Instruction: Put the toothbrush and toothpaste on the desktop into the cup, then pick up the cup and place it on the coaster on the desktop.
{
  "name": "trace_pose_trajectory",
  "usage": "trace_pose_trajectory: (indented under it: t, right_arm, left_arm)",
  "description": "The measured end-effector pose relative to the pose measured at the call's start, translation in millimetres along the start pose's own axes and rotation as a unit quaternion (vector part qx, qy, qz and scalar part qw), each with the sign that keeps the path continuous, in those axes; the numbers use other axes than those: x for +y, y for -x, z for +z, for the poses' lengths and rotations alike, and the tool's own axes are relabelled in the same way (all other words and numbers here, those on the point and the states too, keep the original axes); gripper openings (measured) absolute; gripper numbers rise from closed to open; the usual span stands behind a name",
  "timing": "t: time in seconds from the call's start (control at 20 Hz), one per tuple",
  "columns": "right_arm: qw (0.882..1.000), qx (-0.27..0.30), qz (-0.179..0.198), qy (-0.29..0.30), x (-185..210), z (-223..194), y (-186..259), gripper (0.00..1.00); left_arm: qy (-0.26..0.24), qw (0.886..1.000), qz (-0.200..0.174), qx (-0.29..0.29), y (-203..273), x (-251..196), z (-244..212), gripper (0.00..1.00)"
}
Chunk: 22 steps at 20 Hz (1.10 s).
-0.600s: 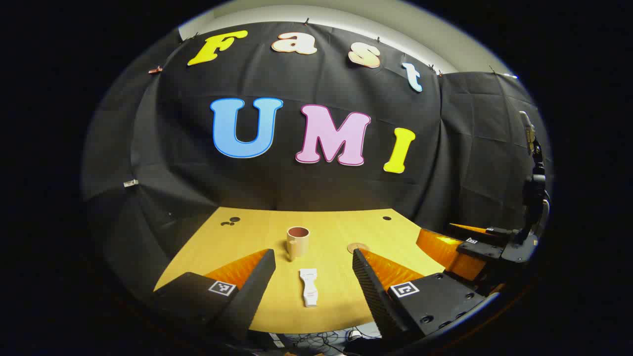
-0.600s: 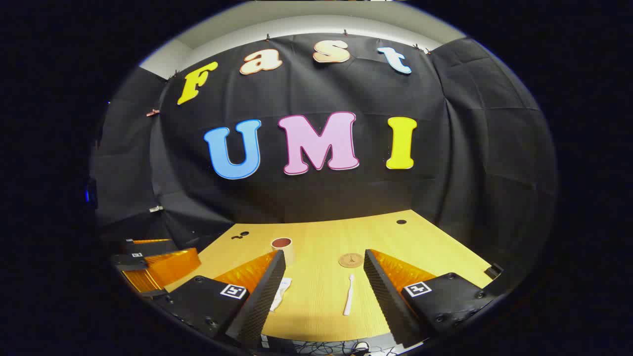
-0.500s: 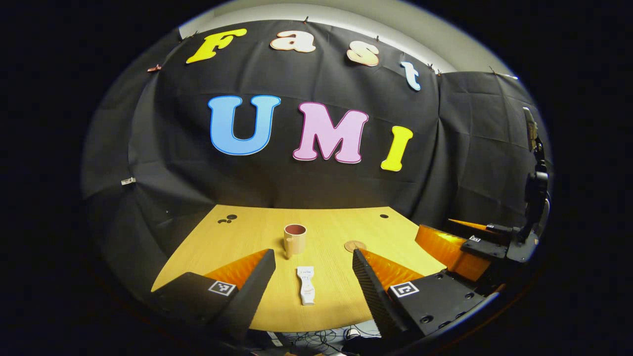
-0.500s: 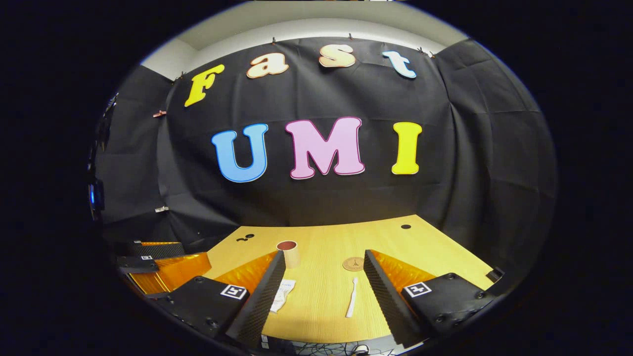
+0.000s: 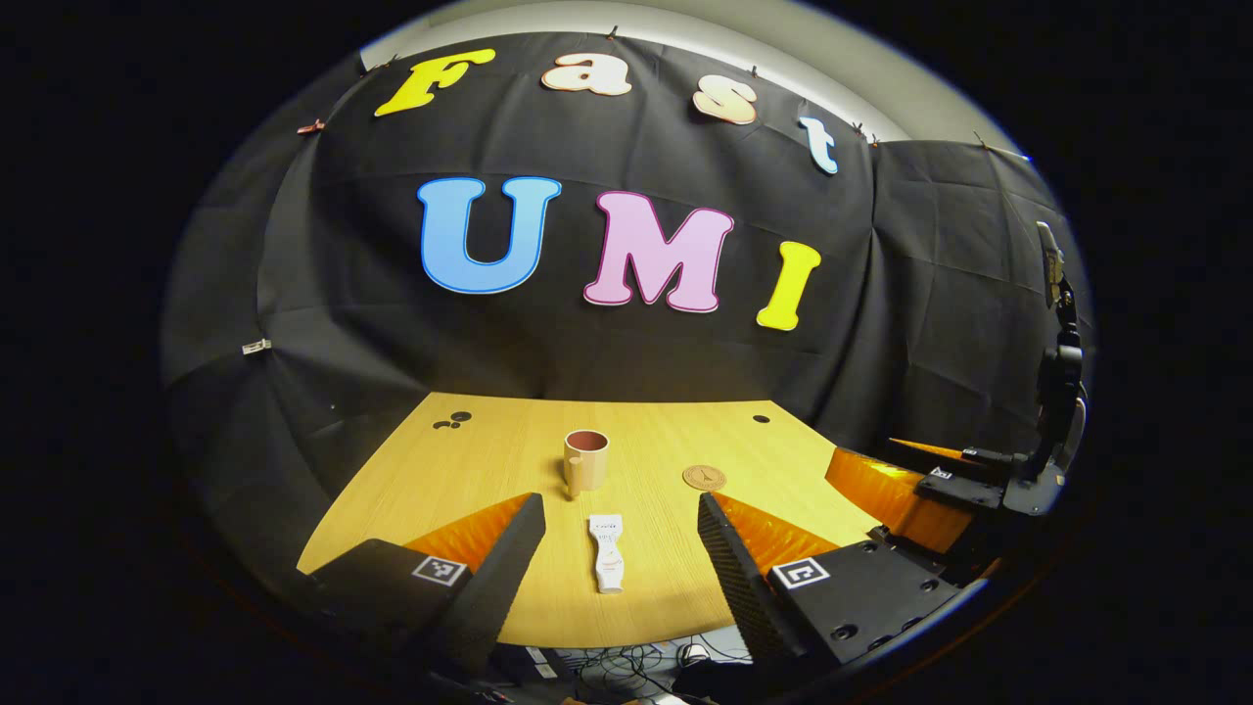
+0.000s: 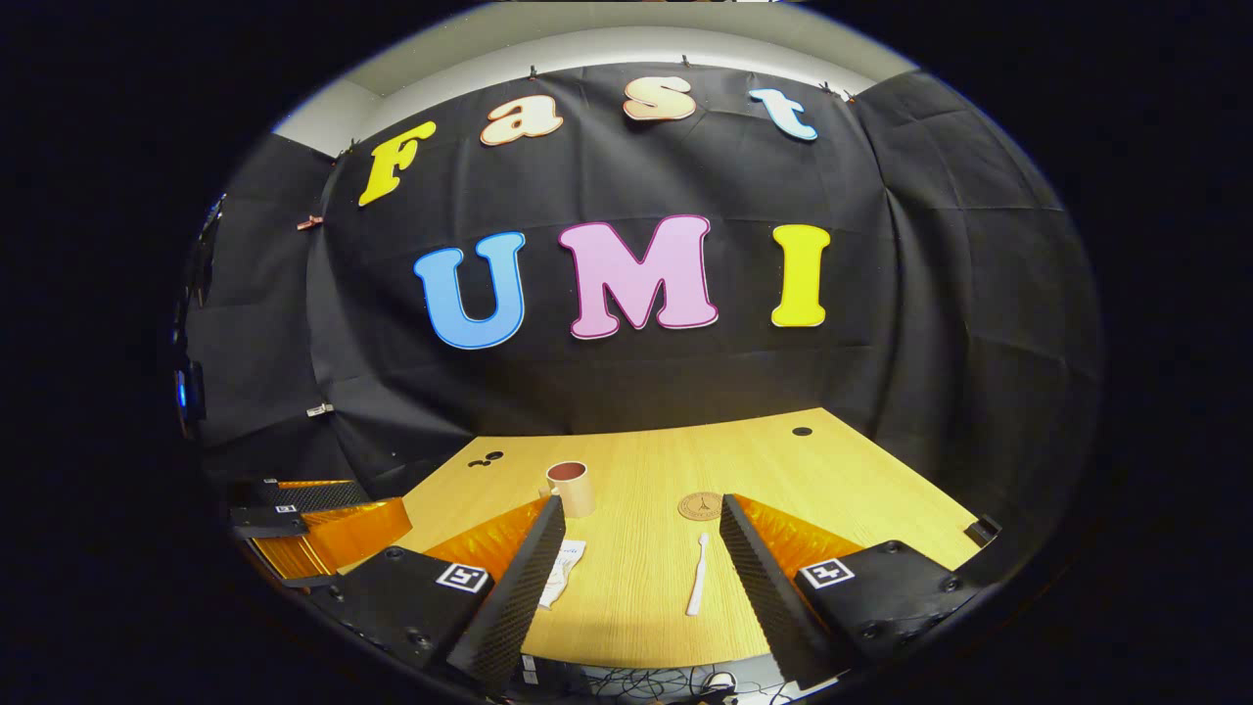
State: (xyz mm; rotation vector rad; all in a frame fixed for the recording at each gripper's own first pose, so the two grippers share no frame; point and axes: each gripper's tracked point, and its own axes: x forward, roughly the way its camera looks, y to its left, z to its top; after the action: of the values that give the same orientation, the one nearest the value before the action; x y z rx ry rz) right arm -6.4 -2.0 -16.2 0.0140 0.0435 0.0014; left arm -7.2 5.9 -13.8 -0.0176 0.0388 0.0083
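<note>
Both tongs hang released over the worktop's [image 5: 460, 470] near edge, the left tongs [image 5: 619, 548] framing the toothpaste [image 5: 607, 551], the right tongs [image 6: 641, 558] framing the toothbrush [image 6: 697, 586].

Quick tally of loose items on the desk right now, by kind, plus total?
Beige cup with dark red inside: 1
White toothpaste tube: 1
White toothbrush: 1
Round brown coaster: 1
Total: 4, all lying apart on the wooden desk; the cup looks empty.
</note>
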Motion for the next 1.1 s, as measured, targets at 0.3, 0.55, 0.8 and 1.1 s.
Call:
trace_pose_trajectory:
  t: [0.3,0.55,0.8,1.1]
  right_arm:
    - [1.0,0.013,0.005,0.001,-1,-5,-4,0.98]
    - [1.0,0.022,0.0,0.006,-16,0,-19,0.98]
    - [0.999,0.035,0.013,0.007,-28,3,-42,0.98]
    - [0.998,0.056,0.037,0.007,-42,2,-83,0.98]
  left_arm:
    - [0.011,1.0,0.011,0.004,-2,4,-3,0.98]
    - [0.029,0.999,0.022,0.015,-16,3,-6,0.98]
    - [0.036,0.998,0.046,0.028,-45,8,-10,0.98]
    - [0.036,0.995,0.071,0.067,-93,19,-34,0.98]
